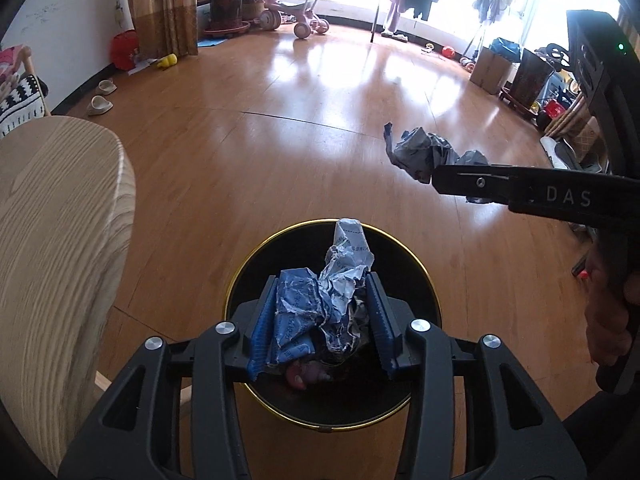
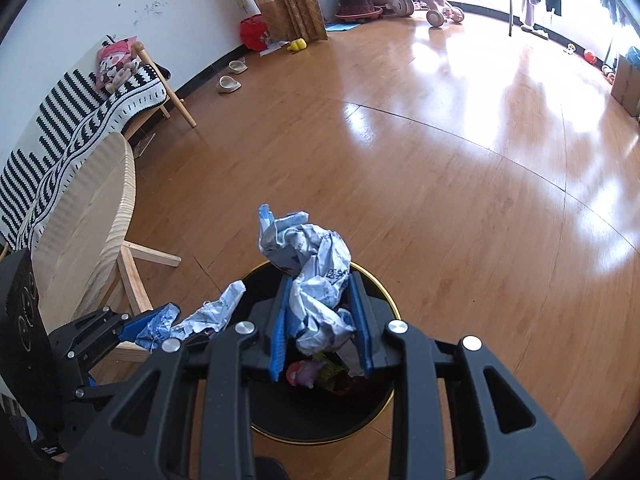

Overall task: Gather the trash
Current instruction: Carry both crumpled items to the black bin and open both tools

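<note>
A black trash bin with a gold rim (image 1: 288, 252) (image 2: 312, 420) stands on the wooden floor right below both grippers, with some trash inside it. In the left wrist view my left gripper (image 1: 323, 280) is shut on a crumpled blue and white paper (image 1: 304, 308) over the bin's mouth, and the paper touches both blue pads. The right wrist view shows the left gripper (image 2: 172, 311) from the side, its paper (image 2: 212, 312) sticking out. My right gripper (image 2: 321, 278) (image 1: 438, 180) is shut on a second crumpled paper (image 2: 320, 264) (image 1: 424, 152), held above the bin's far side.
A round light-wood table (image 1: 60, 240) (image 2: 80, 220) stands close on the left of the bin. A bench with a striped blanket (image 2: 80, 120) lines the wall. Slippers (image 2: 228, 84), plant pots (image 1: 226, 0), a tricycle (image 1: 296, 20) and a cardboard box (image 1: 490, 70) sit far off. A hand (image 1: 608, 320) holds the right gripper.
</note>
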Demonstrator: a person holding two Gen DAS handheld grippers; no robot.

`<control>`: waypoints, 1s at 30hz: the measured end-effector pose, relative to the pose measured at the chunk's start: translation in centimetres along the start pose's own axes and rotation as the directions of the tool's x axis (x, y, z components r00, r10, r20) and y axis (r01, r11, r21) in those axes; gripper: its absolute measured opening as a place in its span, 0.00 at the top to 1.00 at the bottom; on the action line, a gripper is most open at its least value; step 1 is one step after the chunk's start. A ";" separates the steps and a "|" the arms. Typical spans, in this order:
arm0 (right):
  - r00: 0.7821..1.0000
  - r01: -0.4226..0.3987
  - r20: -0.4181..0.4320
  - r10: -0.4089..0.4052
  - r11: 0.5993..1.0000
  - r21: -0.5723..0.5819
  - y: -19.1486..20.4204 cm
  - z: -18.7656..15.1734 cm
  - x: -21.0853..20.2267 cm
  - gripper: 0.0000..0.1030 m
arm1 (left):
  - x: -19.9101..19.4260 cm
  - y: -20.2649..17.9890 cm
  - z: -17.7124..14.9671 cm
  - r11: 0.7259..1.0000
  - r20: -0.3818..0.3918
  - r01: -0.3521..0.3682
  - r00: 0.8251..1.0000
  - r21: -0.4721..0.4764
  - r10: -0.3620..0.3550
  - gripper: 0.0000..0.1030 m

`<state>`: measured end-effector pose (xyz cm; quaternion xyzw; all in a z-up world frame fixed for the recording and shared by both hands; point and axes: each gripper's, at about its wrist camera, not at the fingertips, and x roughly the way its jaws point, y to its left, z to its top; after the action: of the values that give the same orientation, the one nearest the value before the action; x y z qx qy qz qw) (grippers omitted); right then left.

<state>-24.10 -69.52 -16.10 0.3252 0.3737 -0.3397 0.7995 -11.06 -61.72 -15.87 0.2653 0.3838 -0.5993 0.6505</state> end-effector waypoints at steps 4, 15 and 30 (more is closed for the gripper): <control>1.000 0.003 -0.007 -0.003 1.000 0.006 0.3 -0.1 0.1 0.73 | -0.2 -0.1 -0.1 1.000 0.003 0.004 1.000 0.008 -0.004 0.37; 1.000 -0.004 -0.011 0.004 1.000 -0.002 0.4 -0.4 0.3 0.73 | -1.3 -0.2 -0.2 1.000 0.021 0.009 1.000 0.021 -0.010 0.34; 0.999 -0.026 0.019 0.026 0.999 0.019 0.7 0.0 -0.4 0.44 | -5.7 -0.9 -0.4 1.000 0.083 0.014 0.996 0.025 -0.016 0.24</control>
<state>-23.76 -69.06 -15.56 0.3344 0.3587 -0.3359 0.8042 -11.94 -58.29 -11.34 0.2452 0.3511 -0.6191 0.6583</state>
